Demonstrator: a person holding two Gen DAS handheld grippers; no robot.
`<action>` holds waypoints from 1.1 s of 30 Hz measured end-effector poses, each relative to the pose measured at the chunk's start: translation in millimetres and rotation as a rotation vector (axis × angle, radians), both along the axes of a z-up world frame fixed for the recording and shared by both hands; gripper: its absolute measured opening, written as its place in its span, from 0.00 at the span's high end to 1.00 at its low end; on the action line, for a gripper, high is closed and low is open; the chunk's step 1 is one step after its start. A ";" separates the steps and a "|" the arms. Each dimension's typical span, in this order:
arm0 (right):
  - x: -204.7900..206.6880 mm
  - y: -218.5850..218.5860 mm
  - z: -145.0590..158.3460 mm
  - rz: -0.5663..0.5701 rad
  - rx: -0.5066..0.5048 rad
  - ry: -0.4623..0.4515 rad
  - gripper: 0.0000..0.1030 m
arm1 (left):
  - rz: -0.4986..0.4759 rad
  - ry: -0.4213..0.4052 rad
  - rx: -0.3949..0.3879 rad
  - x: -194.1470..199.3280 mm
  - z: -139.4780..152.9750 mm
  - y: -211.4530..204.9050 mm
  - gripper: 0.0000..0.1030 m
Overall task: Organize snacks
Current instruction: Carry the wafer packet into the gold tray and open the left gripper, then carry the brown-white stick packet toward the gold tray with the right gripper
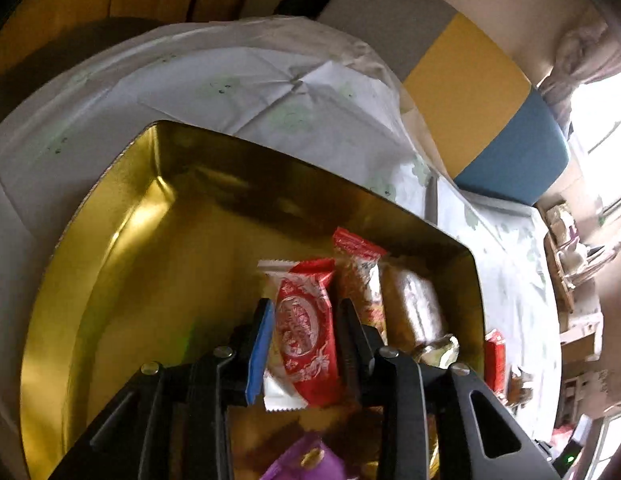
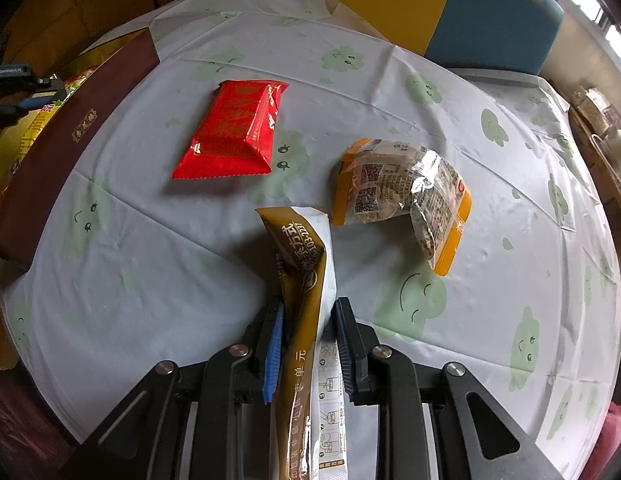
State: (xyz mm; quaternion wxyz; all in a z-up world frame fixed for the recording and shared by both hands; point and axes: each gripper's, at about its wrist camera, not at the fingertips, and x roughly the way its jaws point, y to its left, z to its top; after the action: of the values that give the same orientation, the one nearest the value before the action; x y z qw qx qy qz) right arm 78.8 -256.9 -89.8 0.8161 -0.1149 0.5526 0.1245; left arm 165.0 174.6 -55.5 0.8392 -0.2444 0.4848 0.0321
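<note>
In the left wrist view my left gripper (image 1: 304, 320) is shut on a red-and-white snack packet (image 1: 304, 332) and holds it inside the gold tin (image 1: 122, 240). Beside it in the tin lie a red-topped snack bar (image 1: 360, 276) and a clear-wrapped brown cake (image 1: 412, 304). A purple packet (image 1: 306, 460) shows below the gripper. In the right wrist view my right gripper (image 2: 308, 320) is shut on a gold-and-white sachet (image 2: 306, 280) above the table. A red packet (image 2: 234, 132) and an orange-edged clear packet (image 2: 402, 192) lie on the tablecloth ahead.
The tin's dark red side (image 2: 74, 132) stands at the left of the right wrist view. The table (image 2: 510, 200) has a white cloth with green faces. Chairs with yellow (image 2: 390, 0) and blue (image 2: 494, 20) backs stand behind. A red packet (image 1: 494, 360) lies outside the tin.
</note>
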 end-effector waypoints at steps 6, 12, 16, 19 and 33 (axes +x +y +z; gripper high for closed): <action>-0.2 0.3 0.4 0.006 -0.010 -0.006 0.76 | -0.002 -0.011 0.079 -24.0 6.5 -3.8 0.68; -1.2 1.7 0.0 0.007 -0.015 -0.010 0.76 | -0.052 -0.047 0.164 -50.9 18.1 -24.7 0.68; -1.7 1.9 -0.3 0.012 -0.020 -0.015 0.76 | -0.104 -0.081 0.229 -66.0 24.1 -44.7 0.68; -1.8 1.8 -0.2 0.012 -0.022 -0.017 0.76 | -0.136 -0.105 0.258 -75.6 28.4 -56.9 0.68; -5.0 4.5 -0.2 0.020 -0.045 -0.036 0.76 | -0.174 -0.127 0.291 -104.8 25.7 -78.4 0.68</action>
State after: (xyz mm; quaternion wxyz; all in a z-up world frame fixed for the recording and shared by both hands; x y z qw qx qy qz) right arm 73.8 -252.3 -90.0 0.8219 -0.1410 0.5392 0.1181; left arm 60.2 96.2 -29.8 0.8943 -0.0791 0.4403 0.0139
